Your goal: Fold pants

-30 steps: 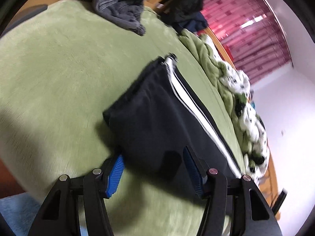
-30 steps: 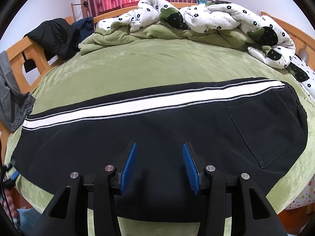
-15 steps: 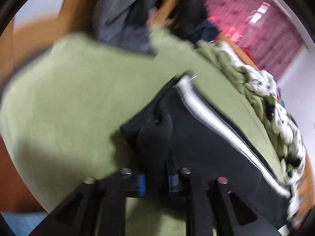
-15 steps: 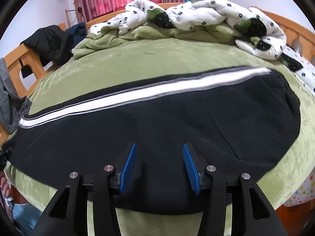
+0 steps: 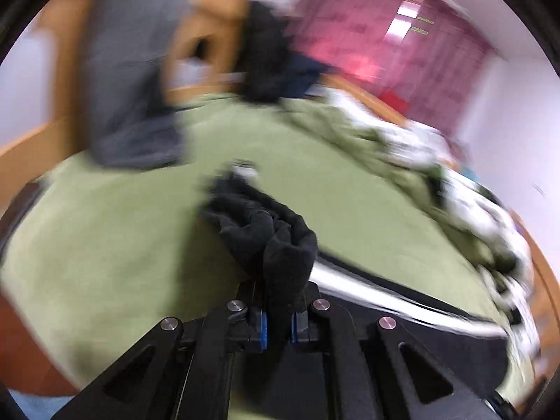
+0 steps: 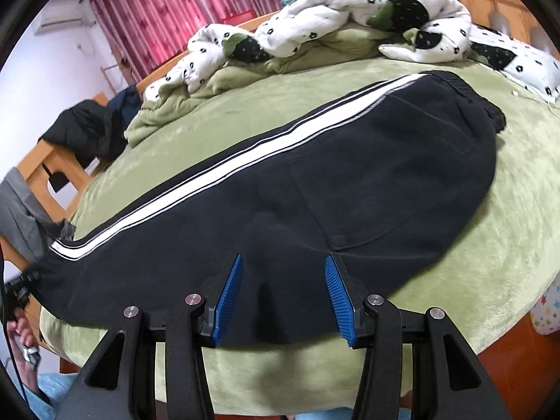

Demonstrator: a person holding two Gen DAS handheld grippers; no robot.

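Black pants [image 6: 315, 182] with a white side stripe lie lengthwise across the green bed [image 6: 490, 245], waistband at the right, leg ends at the left. My right gripper [image 6: 283, 294] is open, its blue pads just above the pants' near edge at mid-length. My left gripper [image 5: 278, 325] is shut on the bunched leg end of the pants [image 5: 276, 241] and holds it lifted off the bed; that view is blurred. The rest of the pants trails off to the right in the left wrist view [image 5: 402, 315].
A rumpled white and green quilt [image 6: 315, 24] lies along the bed's far side. A dark jacket [image 6: 91, 133] and grey clothes [image 6: 21, 210] hang on the wooden bed frame [image 6: 52, 171] at the left. Red curtains [image 6: 175, 10] hang behind.
My left gripper closed on the pants' leg end and has lifted it, moving fast. My right gripper stayed open and swung left along the near edge.
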